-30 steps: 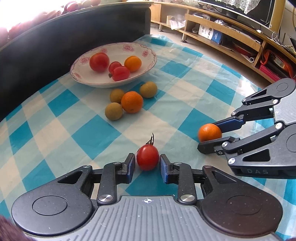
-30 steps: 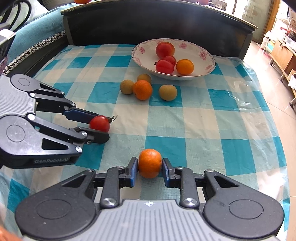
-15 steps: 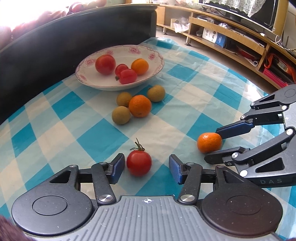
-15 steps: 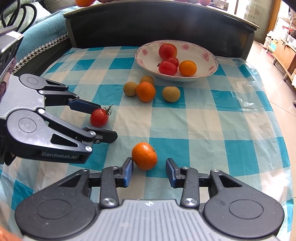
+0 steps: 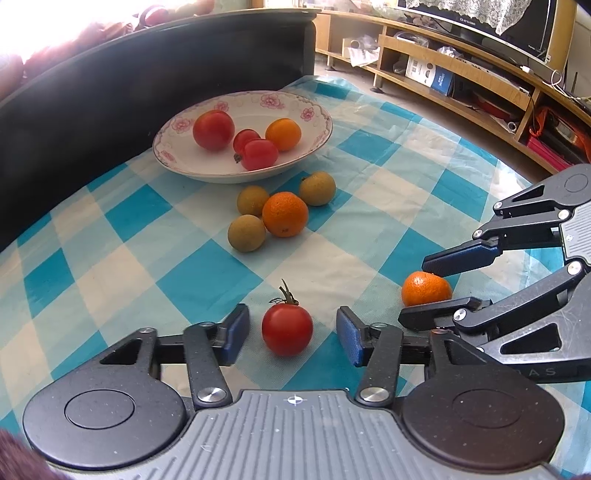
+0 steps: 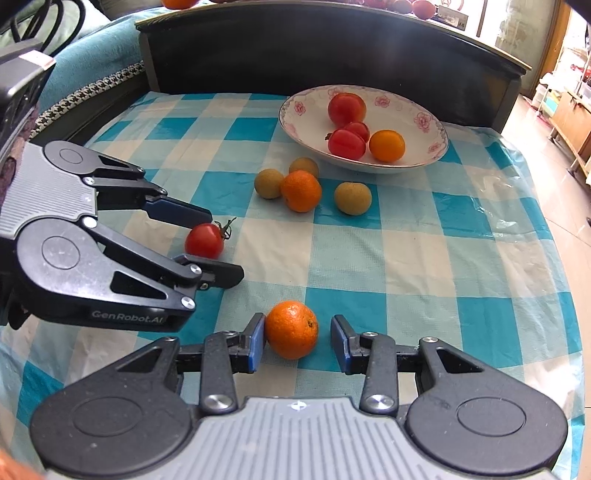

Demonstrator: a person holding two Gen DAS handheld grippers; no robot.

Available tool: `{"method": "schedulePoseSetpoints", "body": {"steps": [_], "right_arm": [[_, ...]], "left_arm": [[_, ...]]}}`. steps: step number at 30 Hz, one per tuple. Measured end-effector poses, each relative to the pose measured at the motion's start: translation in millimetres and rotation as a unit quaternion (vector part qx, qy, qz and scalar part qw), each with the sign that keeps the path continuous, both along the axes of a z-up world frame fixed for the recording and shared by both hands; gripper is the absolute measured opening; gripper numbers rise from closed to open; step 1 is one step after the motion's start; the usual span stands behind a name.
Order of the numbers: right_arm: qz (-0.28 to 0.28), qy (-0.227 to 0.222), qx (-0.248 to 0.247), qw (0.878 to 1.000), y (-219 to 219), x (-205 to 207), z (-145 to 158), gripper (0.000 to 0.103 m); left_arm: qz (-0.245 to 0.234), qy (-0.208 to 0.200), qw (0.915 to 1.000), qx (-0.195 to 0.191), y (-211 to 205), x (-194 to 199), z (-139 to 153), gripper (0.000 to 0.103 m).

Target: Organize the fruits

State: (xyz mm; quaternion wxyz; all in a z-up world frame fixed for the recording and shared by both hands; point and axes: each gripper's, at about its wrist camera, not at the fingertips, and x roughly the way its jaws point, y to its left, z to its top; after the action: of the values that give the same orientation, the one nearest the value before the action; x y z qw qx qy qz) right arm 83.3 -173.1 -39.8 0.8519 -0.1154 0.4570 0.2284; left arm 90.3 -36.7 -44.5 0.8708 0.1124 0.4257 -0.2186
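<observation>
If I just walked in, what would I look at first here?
Probably the two black grippers low over the blue-checked tablecloth, each open around one fruit: the left gripper around a red tomato, the right gripper around an orange. Next, the flowered bowl at the far side of the cloth, holding tomatoes and an orange, with more loose fruit in front of it.

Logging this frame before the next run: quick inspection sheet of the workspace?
Surface: blue-white checked cloth, wrinkled.
Job's things: bowl holds three tomatoes and an orange; an orange and three brownish fruits lie loose before it; stemmed tomato and small orange on the cloth.
Clutter: nothing seen.
Grippers: left gripper open around the tomato; right gripper open, left pad touching the orange.
Cables: black cables top left.
Surroundings: dark headboard-like panel, wooden shelving.
</observation>
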Motion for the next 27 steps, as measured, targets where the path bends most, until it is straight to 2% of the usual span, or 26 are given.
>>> {"method": "schedulePoseSetpoints", "body": {"steps": [3,5,10,15,27], "right_arm": [[-0.005,0.001,-0.004,1.0,1,1,0,0.031],[-0.011,0.005,-0.004,1.0,-1,2,1,0.031],[-0.024,0.003,-0.003,1.0,-3,4,4,0.031],[-0.032,-0.012,0.01,0.999,-2,9,15,0.031],[-0.051,-0.057,0.023,0.997,3,58,44,0.031]], "left_arm": [[0.002,-0.001,1.0,0.001,-1,0,2,0.04],[0.003,0.003,1.0,0.0,-1,1,2,0.036],[0.006,0.008,0.9999,0.005,-1,-1,4,0.035],[0.015,0.005,0.9998,-0.013,0,4,12,0.035],[0.04,-0.041,0.9976,-0.039,-4,49,44,0.034]]}}
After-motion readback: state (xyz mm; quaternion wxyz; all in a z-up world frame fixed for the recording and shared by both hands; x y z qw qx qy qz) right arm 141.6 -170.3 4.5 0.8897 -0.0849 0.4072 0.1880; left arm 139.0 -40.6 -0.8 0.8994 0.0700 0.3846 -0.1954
